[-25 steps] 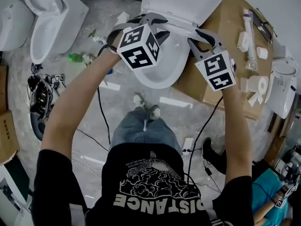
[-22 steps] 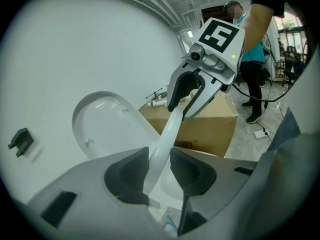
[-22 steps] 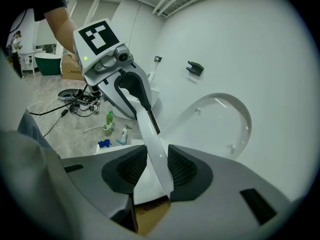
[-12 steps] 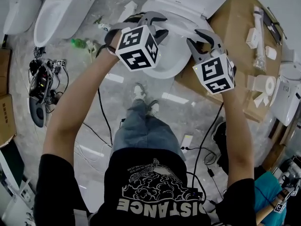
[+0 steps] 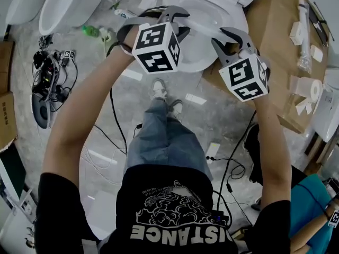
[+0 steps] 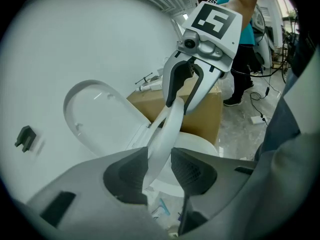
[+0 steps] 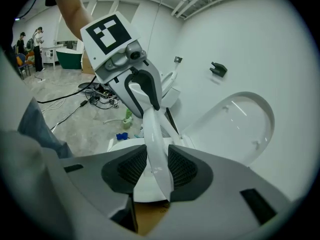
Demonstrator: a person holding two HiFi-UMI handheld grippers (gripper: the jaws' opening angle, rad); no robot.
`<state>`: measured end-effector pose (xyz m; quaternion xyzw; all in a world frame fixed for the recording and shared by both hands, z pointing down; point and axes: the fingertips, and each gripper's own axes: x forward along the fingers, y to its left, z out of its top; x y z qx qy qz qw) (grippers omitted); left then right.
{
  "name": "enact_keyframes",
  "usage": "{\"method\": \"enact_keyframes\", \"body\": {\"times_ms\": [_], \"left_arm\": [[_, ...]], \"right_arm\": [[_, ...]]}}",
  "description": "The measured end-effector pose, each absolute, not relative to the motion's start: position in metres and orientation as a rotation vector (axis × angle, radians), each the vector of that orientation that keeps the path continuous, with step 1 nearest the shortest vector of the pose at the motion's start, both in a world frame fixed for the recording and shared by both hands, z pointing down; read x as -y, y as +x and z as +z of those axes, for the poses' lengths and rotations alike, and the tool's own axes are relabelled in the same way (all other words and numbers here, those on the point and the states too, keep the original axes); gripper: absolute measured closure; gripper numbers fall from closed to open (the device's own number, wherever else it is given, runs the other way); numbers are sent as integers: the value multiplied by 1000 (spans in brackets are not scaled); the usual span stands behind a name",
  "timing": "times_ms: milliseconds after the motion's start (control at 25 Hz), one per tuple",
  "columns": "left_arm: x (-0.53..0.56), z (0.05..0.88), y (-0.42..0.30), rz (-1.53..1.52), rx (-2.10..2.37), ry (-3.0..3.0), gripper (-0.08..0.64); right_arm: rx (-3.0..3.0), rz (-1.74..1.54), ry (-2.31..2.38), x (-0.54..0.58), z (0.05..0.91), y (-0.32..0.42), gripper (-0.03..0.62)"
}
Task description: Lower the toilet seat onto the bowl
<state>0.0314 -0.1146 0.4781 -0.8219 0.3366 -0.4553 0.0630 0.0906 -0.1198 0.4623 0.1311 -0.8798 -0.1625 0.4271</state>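
Lowering step in hand. Seat (image 6: 167, 126) was tilted partway down above bowl (image 6: 200, 145), not yet resting on it. Left tongs (image 6: 160, 165) gripped its rim, jaws just eased wider; right tongs (image 7: 152, 166) clenched the rim too. Next, by my judgement: sink both together, gently, then release.

Grey marble floor (image 5: 212, 118); white wall (image 7: 240, 29); cardboard box (image 5: 270, 30).

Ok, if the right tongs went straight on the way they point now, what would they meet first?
The toilet seat itself: the right tongs are closed on its rim, and the ring runs straight ahead of them. Depth beyond is unclear.
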Motion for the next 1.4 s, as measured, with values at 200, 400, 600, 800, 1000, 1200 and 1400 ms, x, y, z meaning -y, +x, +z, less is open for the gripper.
{"method": "enact_keyframes", "body": {"times_ms": [200,400,600,800,1000,1200,1400], "left_arm": [[95,504,35,-1433,-976,-2465,422],[77,525,38,-1469,-948,-2463,422],[65,545,41,-1487,-926,-2458,420],[48,572,43,-1508,-896,-2475,420],[40,597,44,-1579,-872,-2464,420],[30,621,46,-1611,-854,-2439,420],[25,639,48,-1577,-871,-2433,420]], "right_arm": [[2165,-433,275,101,489,94,457],[2134,-442,235,83,511,96,454],[2111,-451,204,72,532,98,451],[2084,-478,193,56,561,100,448],[2066,-496,198,48,585,101,446],[2050,-500,174,37,607,105,443],[2041,-538,171,31,628,104,443]]}}
